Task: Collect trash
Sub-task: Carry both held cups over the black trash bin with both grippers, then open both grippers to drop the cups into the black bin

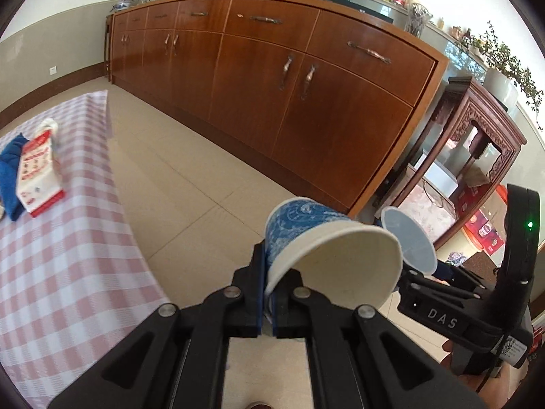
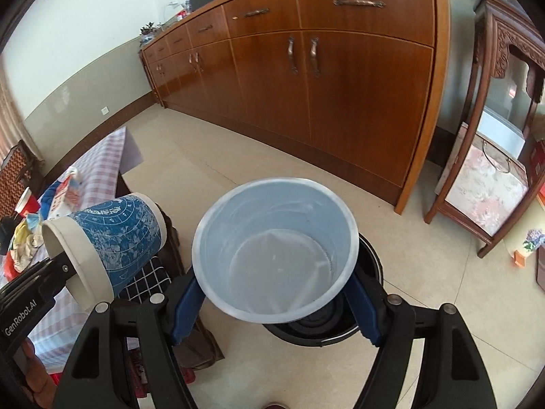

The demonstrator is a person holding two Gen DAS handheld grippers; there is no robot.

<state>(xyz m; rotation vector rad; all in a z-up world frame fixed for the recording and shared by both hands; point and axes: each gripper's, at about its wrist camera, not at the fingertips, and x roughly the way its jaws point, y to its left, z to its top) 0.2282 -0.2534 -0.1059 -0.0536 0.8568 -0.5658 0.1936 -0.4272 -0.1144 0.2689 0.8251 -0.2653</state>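
pinching blue paper cup (image 1: 308,225) in left hand-held gripper (image 1: 269,293)

left wrist cam: looks fwd over left claw (image 1: 269,293), close on blue paper cup (image 1: 306,225); sideboard (image 1: 272,78) ahead.
right wrist cam: fwd/down over right claw (image 2: 276,306), close on plastic cup (image 2: 272,248).
shared: sideboard, both cups, checked tablecloth (image 1: 68,255).

The left gripper (image 1: 270,293) pinches the rim of a blue patterned paper cup (image 1: 327,248); the cup lies tilted, its white inside facing the camera. Just right of it the right gripper (image 1: 439,272) holds a pale plastic cup (image 1: 408,242). On the left, a table with a pink checked cloth (image 1: 68,255) carries a red-and-white carton (image 1: 39,173) beside a blue cloth (image 1: 10,170). Behind stands a long wooden sideboard (image 1: 289,78).
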